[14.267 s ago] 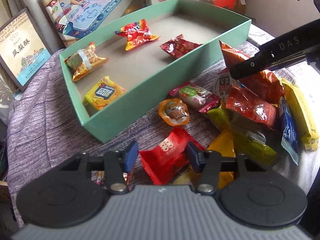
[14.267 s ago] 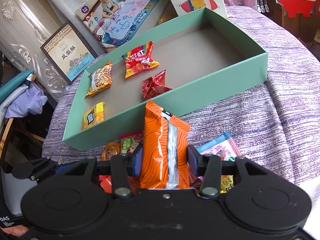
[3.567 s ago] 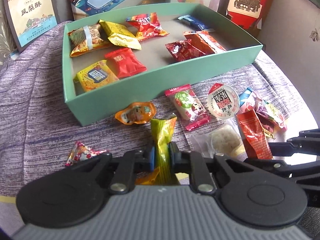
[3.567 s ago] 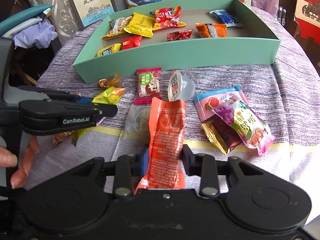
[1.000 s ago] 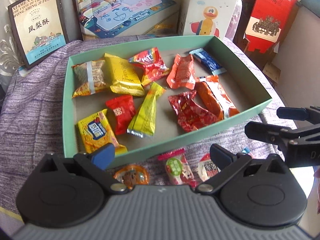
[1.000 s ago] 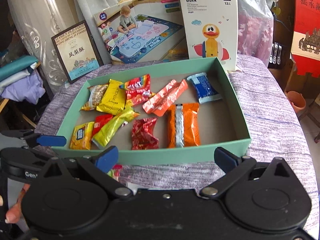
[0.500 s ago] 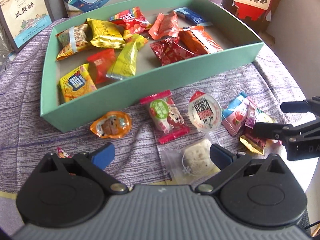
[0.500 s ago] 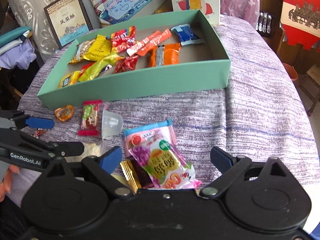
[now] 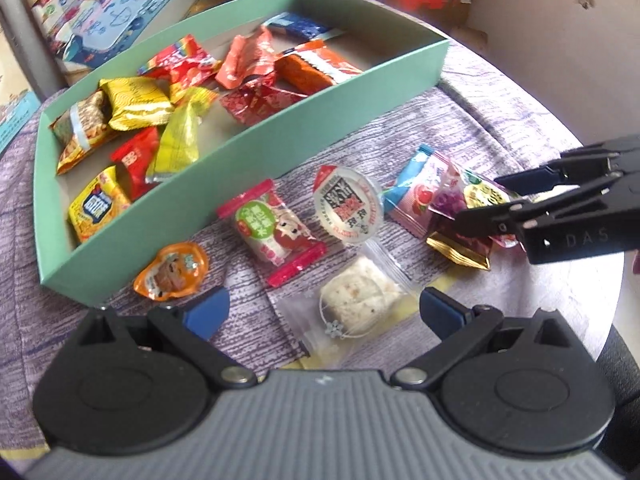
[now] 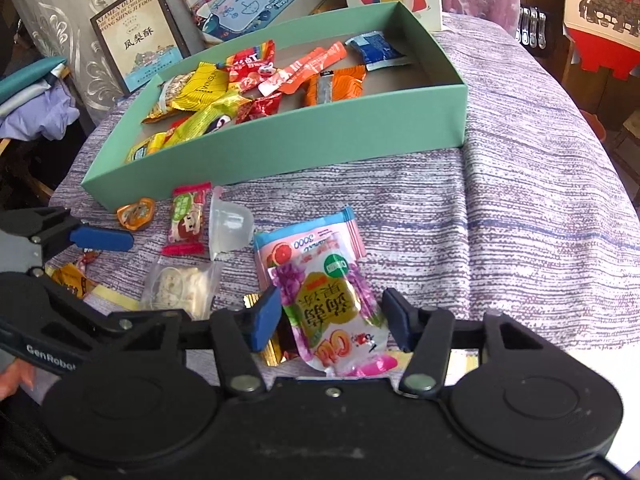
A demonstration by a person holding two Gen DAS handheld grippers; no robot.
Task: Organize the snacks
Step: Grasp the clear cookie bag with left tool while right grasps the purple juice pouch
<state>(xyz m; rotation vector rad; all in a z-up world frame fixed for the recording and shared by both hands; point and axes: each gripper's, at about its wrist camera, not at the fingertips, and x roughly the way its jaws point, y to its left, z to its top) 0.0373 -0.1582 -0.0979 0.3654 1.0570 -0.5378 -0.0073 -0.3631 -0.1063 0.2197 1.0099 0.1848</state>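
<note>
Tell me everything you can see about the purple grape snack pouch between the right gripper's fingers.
The grape pouch is glossy plastic, purple and white with a green round badge and printed characters upside down in the right wrist view. It lies flat on the purple cloth, overlapping a pink-and-blue packet and a gold wrapper. The right gripper has been closing around it.

Shallow mint-green cardboard box [image 10: 304, 144] on purple cloth, holding mixed wrapped snacks. Purple grape gummy pouch [image 10: 340, 316] lying flat outside box, overlapping pink-blue sachet [image 10: 308, 240].
</note>
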